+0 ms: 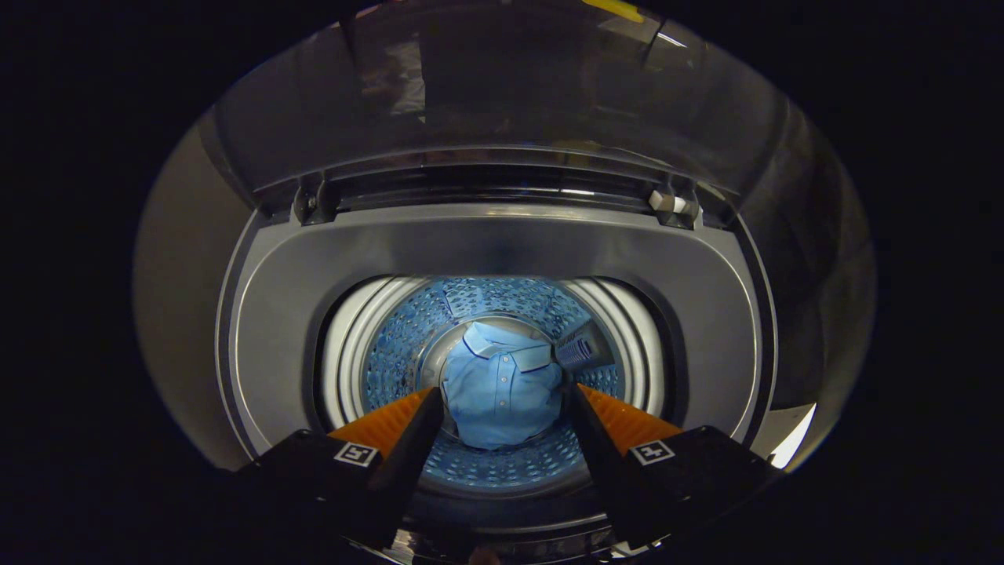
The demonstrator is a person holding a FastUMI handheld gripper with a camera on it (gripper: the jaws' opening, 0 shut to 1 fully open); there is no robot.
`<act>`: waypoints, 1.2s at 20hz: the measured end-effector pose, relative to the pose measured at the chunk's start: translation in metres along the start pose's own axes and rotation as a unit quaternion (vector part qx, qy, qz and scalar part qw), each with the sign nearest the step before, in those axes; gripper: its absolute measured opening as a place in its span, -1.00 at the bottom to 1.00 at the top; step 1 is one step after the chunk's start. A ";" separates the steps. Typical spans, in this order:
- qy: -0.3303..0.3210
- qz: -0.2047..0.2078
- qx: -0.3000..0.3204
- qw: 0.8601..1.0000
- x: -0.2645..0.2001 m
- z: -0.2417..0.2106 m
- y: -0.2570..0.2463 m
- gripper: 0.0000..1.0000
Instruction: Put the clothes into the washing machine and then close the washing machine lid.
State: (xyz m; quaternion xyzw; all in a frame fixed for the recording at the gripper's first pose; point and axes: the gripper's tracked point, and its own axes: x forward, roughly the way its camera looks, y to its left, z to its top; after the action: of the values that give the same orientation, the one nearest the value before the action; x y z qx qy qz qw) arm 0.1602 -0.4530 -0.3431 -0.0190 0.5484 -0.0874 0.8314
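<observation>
Washing machine (502,251), top-loading: grey surround, seen from above, round opening facing the gripper.

Lid (502,86): raised, standing upright behind the opening; translucent, dim shapes reflected in it, none clear enough to name. Hinges at both rear corners, the right one with a pale fitting.

Drum (408,337): perforated wall, ringed by a pale collar. Its near lower part is cut off by the fingers and the machine's front edge.

Shirt (502,384): light blue, collared, with a button placket; lies bunched at the bottom of the drum, beyond the fingertips. Sleeves and hem folded under, not traceable.

Small ribbed grey part on the drum wall, just right of the shirt's collar; identity unclear.

Gripper (502,392): fingers spread wide apart over the opening, nothing between them, touching neither shirt nor drum. Each finger base carries a square marker.
</observation>
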 end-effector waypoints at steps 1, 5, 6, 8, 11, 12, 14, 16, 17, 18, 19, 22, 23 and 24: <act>-0.006 -0.008 0.000 1.000 -0.003 0.003 -0.003 1.00; -0.029 -0.004 0.010 1.000 -0.031 0.014 -0.007 1.00; -0.041 -0.003 0.014 0.999 -0.041 0.020 -0.007 1.00; -0.064 -0.010 0.018 0.998 -0.065 0.035 -0.014 1.00; -0.096 -0.020 0.015 0.995 -0.103 0.062 -0.021 1.00; -0.109 -0.019 0.015 0.994 -0.115 0.072 -0.021 1.00; -0.126 -0.013 0.012 0.992 -0.139 0.092 -0.020 1.00; -0.152 -0.009 0.018 0.988 -0.162 0.118 -0.020 1.00; -0.163 -0.005 0.022 0.986 -0.173 0.130 -0.019 1.00; -0.175 -0.001 0.028 0.984 -0.184 0.142 -0.019 1.00; -0.187 0.001 0.032 0.982 -0.194 0.155 -0.019 1.00; -0.212 0.007 0.038 0.976 -0.217 0.188 -0.019 0.99; -0.222 0.010 0.040 0.974 -0.223 0.199 -0.019 0.99; -0.230 0.015 0.046 0.972 -0.229 0.215 -0.015 0.99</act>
State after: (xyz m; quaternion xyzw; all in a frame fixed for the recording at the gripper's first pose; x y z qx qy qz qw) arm 0.2669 -0.4436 -0.0473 0.0077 0.3377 -0.0931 0.9366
